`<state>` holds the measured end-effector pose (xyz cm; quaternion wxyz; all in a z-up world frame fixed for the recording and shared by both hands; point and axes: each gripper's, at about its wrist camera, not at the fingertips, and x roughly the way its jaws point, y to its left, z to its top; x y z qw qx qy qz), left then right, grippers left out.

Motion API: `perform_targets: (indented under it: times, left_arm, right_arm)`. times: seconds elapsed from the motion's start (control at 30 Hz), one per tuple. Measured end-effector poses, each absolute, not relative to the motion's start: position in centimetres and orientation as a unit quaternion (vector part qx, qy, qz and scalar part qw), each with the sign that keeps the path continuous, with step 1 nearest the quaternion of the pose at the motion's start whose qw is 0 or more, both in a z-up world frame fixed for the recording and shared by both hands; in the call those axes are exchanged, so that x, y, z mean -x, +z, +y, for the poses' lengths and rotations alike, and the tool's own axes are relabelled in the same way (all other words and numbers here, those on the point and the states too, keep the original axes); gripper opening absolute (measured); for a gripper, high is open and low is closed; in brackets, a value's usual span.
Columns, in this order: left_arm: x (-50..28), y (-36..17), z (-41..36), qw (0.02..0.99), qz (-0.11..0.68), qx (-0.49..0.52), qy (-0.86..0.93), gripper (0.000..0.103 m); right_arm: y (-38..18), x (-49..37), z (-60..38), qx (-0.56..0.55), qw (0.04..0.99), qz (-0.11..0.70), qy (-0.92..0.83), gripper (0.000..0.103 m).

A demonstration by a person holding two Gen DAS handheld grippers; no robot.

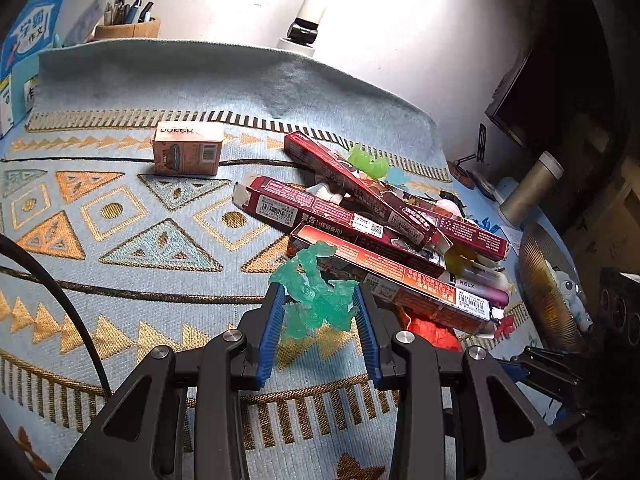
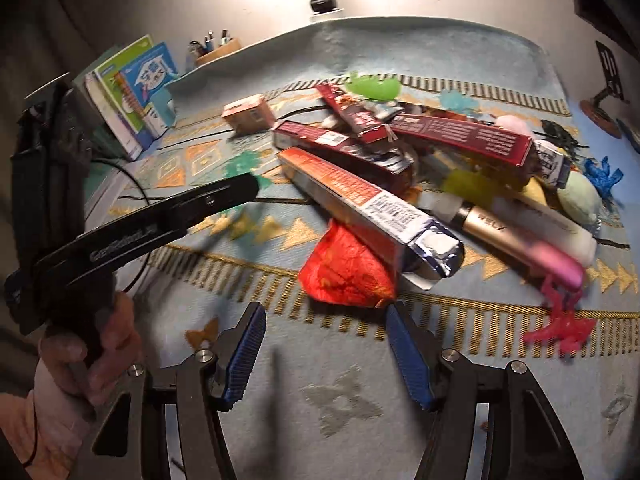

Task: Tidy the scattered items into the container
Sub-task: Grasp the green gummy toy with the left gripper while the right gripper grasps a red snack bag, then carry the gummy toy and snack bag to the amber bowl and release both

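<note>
In the left wrist view my left gripper (image 1: 318,292) is shut on a translucent teal toy figure (image 1: 312,276), its blue pads pressing both sides just above the patterned blue cloth (image 1: 120,208). Behind it lies a pile of long red and orange boxes (image 1: 360,208) and a small poker card box (image 1: 188,152). In the right wrist view my right gripper (image 2: 325,308) stands open with nothing between its fingers. Just beyond it lies a crumpled red wrapper (image 2: 344,272) under the orange box (image 2: 360,196). At the left, a hand holds the left gripper (image 2: 250,184).
A woven round basket (image 1: 548,280) with a white toy stands off the cloth's right end. A pink figure (image 2: 564,324), green toys (image 2: 372,86), a blue figure (image 2: 602,176) and soft balls ring the pile. Books (image 2: 132,88), a pen holder (image 1: 128,28) and a lamp base (image 1: 300,36) line the back.
</note>
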<state>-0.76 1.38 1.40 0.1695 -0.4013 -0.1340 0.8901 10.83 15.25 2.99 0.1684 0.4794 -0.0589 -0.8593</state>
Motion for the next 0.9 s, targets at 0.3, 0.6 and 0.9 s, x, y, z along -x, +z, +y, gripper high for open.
perform_targets:
  times: [0.3,0.6,0.9]
  left_arm:
    - [0.9,1.4,1.1,0.173,-0.147,0.402,0.887,0.032]
    - [1.0,1.3,0.9,0.176,-0.15,0.401,0.886,0.032]
    - [0.8,1.5,1.5,0.179,-0.135,0.399,0.889,0.032]
  right_arm:
    - [2.5,-9.3,16.0,-0.483,0.082,-0.065,-0.869,0.062]
    - [1.7,-6.0,11.9,-0.468,-0.001,0.018,-0.883,0.05]
    - [4.2,-10.1,16.5,-0.476,0.005,-0.051,-0.878,0.032]
